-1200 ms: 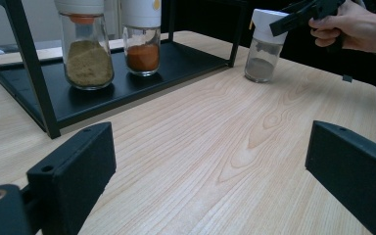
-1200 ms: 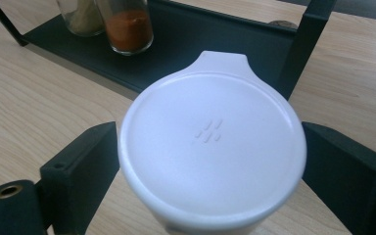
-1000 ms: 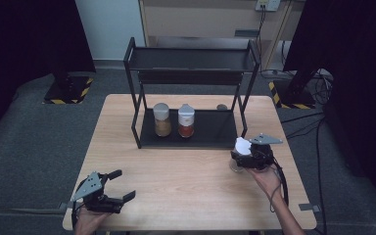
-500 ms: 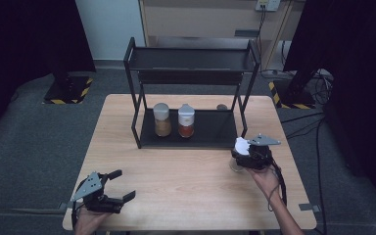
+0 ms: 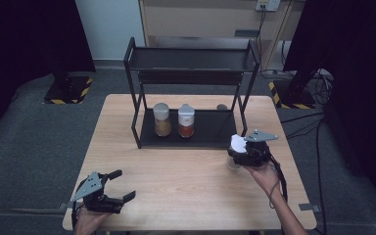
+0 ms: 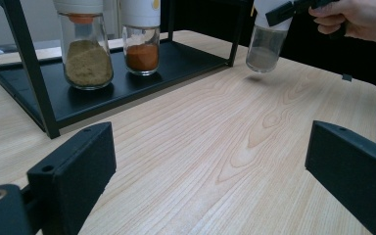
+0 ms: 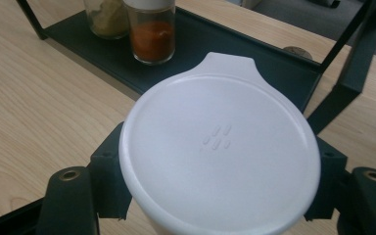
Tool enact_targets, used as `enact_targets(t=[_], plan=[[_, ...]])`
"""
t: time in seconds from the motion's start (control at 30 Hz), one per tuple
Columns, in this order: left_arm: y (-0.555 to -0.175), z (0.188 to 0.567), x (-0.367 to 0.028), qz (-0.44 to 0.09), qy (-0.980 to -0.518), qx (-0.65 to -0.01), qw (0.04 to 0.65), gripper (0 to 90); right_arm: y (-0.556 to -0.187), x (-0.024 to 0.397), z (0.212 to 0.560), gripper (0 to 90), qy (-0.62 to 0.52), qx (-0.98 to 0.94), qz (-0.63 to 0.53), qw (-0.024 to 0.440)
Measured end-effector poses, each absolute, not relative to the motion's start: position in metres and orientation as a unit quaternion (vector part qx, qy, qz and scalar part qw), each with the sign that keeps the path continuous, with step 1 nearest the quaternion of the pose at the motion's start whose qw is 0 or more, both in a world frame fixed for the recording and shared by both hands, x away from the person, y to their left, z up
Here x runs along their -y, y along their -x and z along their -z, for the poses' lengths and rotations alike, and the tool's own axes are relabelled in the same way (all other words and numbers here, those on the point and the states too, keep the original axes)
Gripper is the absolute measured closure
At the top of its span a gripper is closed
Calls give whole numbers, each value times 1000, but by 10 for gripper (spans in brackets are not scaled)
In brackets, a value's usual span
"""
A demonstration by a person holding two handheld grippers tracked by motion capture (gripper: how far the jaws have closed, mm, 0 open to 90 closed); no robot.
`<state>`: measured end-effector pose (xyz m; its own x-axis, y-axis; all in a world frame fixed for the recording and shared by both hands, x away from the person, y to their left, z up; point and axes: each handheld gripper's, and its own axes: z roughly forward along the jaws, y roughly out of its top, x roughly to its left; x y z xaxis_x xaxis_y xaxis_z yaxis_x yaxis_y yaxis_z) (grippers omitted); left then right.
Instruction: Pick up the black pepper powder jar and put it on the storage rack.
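table (image 5: 176,181): wood | rack (image 5: 191,134) on it | two jars (image 5: 162,120) on rack's lower shelf

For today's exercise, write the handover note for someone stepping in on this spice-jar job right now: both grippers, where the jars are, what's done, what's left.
Right gripper: jaws just closed on the white cap of the third spice jar, which hangs just off the table in front of the rack's right post.
Left gripper: jaws open, holding nothing, near the table's front left corner.
Done: yellow-brown spice jar and red spice jar stand side by side on the rack's lower shelf.
Left, probably: set the held jar on that shelf, right of the red one, then release.
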<state>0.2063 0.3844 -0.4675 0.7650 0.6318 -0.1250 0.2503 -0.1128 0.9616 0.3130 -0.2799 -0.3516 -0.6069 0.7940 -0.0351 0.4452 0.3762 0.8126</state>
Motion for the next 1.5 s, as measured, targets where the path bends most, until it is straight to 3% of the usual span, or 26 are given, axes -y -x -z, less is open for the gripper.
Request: enact_targets(t=[0.67,1.5], plan=[[-207,467,-385,-161,-729,-304,592,37,-342,250,335,312,-361,-816,-404,202],[-207,469,-386,-158,-725,-305,597,37,-394,208,327,312,-395,-796,-400,226]])
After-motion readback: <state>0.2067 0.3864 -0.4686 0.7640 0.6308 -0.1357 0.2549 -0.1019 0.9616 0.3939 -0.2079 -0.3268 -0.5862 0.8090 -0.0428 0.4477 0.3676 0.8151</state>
